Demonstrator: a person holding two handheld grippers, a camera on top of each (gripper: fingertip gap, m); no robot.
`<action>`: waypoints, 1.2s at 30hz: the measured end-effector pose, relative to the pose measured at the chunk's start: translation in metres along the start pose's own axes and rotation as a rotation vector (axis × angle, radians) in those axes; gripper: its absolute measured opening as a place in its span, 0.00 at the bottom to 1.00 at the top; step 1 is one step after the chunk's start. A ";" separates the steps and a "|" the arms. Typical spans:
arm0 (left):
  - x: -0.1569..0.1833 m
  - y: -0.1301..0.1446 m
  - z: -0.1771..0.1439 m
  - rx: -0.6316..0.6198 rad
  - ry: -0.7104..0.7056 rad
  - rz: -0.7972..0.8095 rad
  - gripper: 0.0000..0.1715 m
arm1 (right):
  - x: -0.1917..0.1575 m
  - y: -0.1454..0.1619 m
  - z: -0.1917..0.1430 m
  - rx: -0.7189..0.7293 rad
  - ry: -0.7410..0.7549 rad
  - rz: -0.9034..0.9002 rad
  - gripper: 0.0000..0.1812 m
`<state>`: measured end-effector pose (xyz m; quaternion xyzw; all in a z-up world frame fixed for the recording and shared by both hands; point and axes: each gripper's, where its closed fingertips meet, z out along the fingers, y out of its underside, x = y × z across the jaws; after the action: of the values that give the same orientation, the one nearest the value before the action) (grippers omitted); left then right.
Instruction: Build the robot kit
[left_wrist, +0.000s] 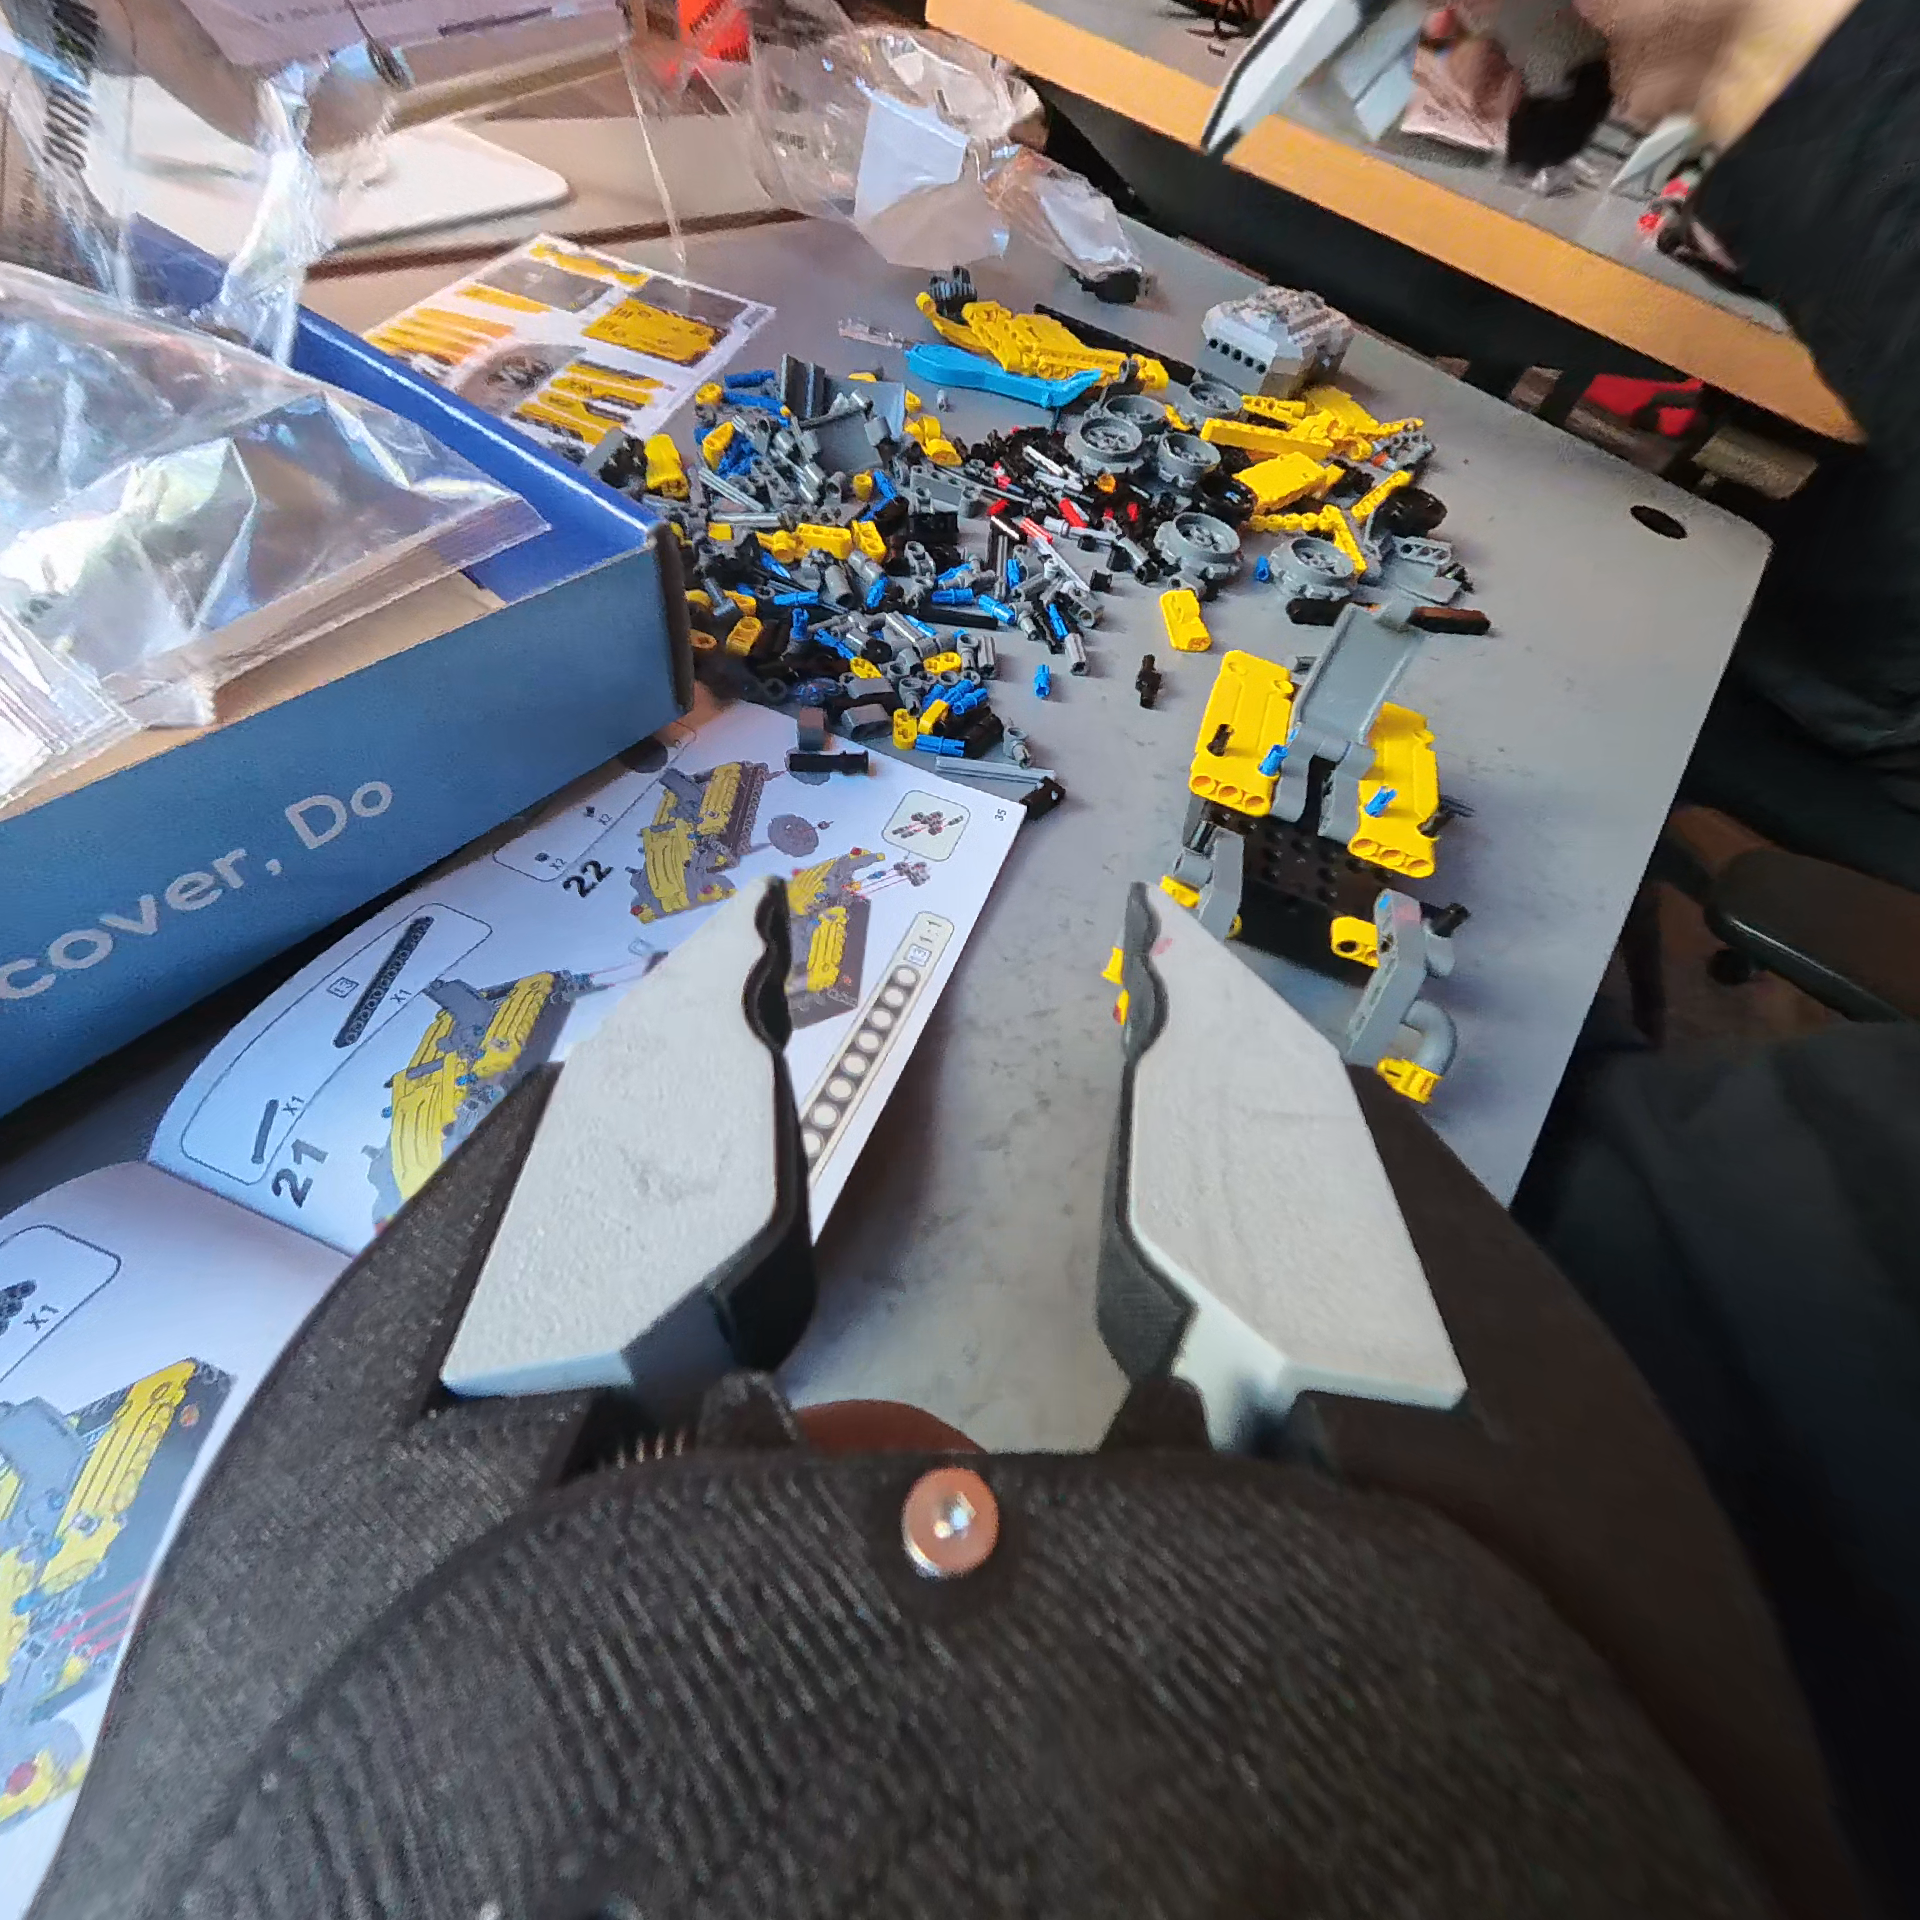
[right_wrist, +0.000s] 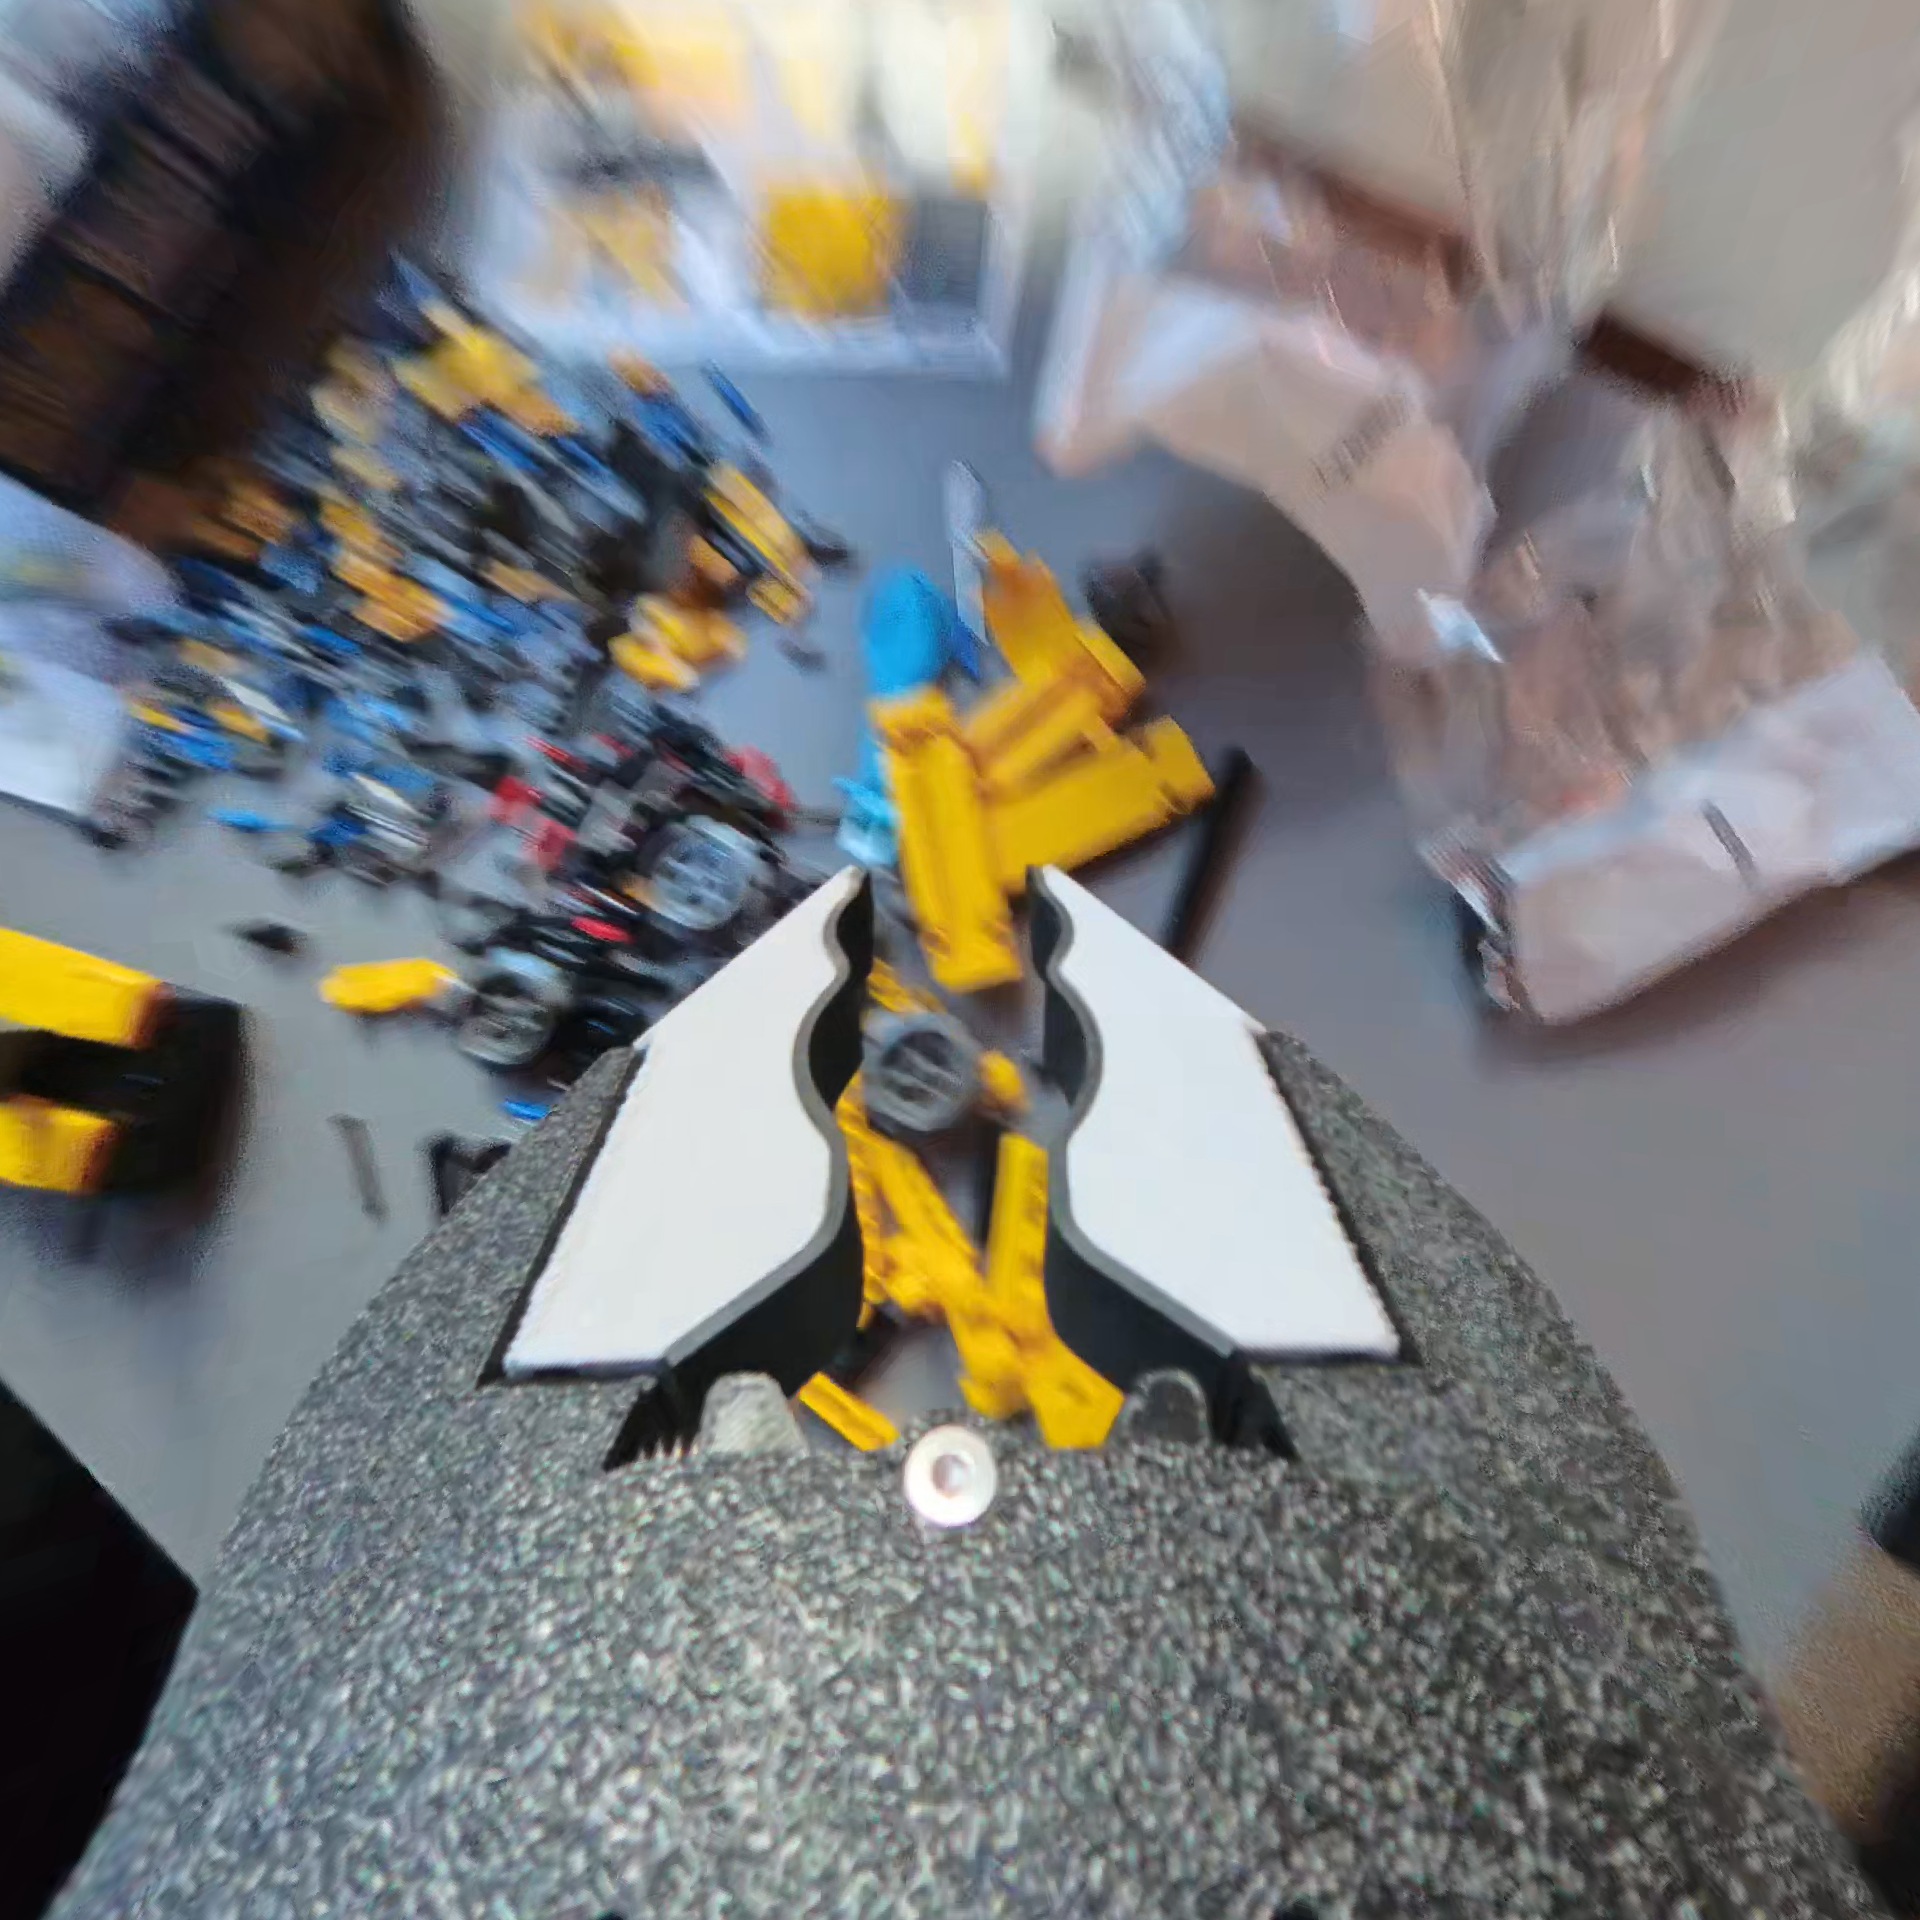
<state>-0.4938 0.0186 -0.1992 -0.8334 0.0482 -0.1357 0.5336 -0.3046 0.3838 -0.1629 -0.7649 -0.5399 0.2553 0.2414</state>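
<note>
The blue cardboard box (left_wrist: 343, 665) lies at the left of the grey table (left_wrist: 1558, 644), clear plastic bags (left_wrist: 156, 488) resting in it, and an open instruction booklet (left_wrist: 582, 935) is spread below it. The left gripper (left_wrist: 951, 935) hovers over the booklet's right edge and bare table with its jaws wide apart and nothing between them. Beyond it lies a dense scatter of small loose pieces (left_wrist: 935, 551) in yellow, blue, grey and black, and to its right, just beside the right finger, stands a partly built yellow and grey model (left_wrist: 1320, 810). That model is probably light and rigid, but its pinned joints could pop apart, so a hold across the black core looks safer than the grey arms. The small pins are hard and slick and would likely roll.

The right gripper (right_wrist: 948, 883) hangs above a cluster of long yellow beams (right_wrist: 1039, 748) and a grey wheel hub (right_wrist: 920, 1070), jaws moderately apart. The picture is badly smeared, so it appears to hold nothing, though contact cannot be ruled out. Crumpled clear bags (right_wrist: 1558, 623) lie to the right.
</note>
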 end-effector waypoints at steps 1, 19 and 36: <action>-0.001 -0.002 0.000 0.022 -0.022 0.017 0.37 | -0.025 -0.012 -0.008 0.145 -0.061 -0.018 0.19; -0.013 -0.031 -0.010 0.294 -0.184 0.115 0.33 | -0.092 0.001 -0.066 0.975 -0.116 -0.276 0.27; -0.021 -0.036 -0.014 0.334 -0.172 0.068 0.32 | -0.113 0.003 -0.065 0.961 -0.068 -0.389 0.18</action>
<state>-0.5201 0.0263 -0.1647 -0.7398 0.0072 -0.0522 0.6708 -0.2928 0.2699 -0.1012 -0.4443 -0.5015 0.4496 0.5907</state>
